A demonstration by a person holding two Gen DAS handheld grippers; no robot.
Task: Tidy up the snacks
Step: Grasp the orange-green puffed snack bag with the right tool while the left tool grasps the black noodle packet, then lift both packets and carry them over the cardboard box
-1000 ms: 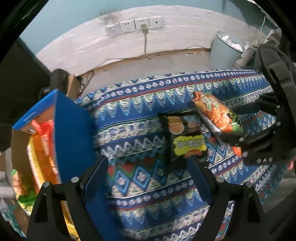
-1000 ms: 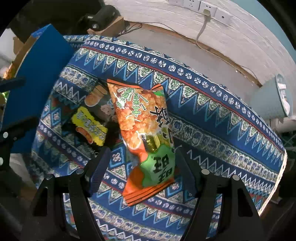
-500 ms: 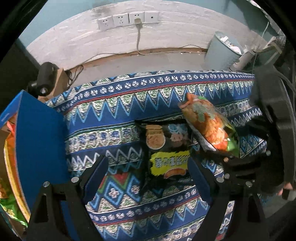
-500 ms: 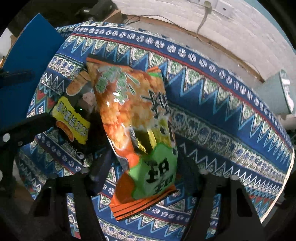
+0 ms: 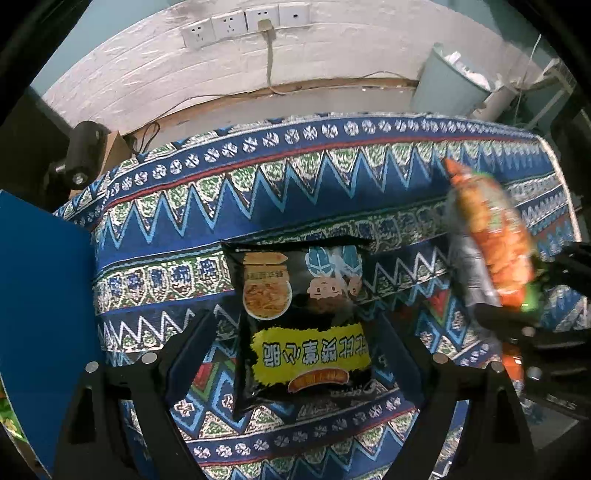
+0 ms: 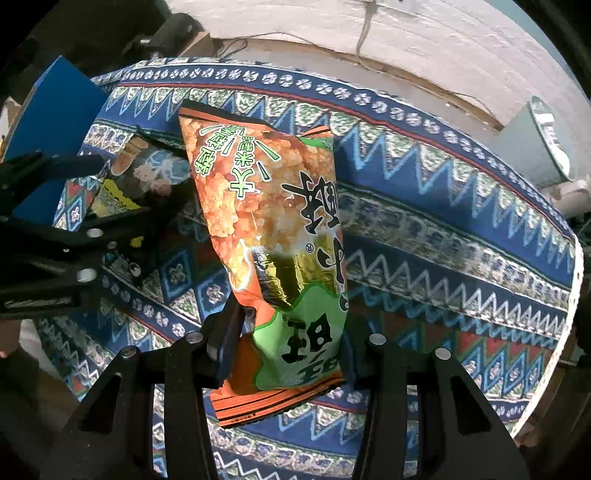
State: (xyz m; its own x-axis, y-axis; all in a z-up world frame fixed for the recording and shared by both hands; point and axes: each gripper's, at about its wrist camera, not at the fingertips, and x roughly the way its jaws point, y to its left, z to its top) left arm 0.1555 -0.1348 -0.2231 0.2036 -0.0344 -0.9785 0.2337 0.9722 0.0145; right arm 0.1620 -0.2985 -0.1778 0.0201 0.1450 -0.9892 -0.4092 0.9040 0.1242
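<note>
A black snack bag with a yellow label [image 5: 299, 321] lies flat on the patterned tablecloth [image 5: 295, 177]. My left gripper [image 5: 295, 332] hangs open just above it, one finger on each side, pads apart from the bag. An orange and green snack bag [image 6: 273, 229] stands tilted up off the cloth. My right gripper [image 6: 290, 332] is closing its jaws on the bag's lower green end, and both pads press its sides. In the left wrist view the orange bag [image 5: 491, 236] shows at the right, blurred, with the right gripper [image 5: 517, 325] below it.
A blue box flap [image 5: 40, 295] stands at the table's left edge, with green packets below it. A pale bin [image 5: 447, 85] stands on the floor behind the table at the right. A black cylinder [image 5: 83, 155] sits at the far left corner. Wall sockets [image 5: 243, 22] are behind.
My left gripper came down and moved over the black bag, which now lies between its fingers. My right gripper's fingers closed in on the orange bag and tipped it up off the cloth.
</note>
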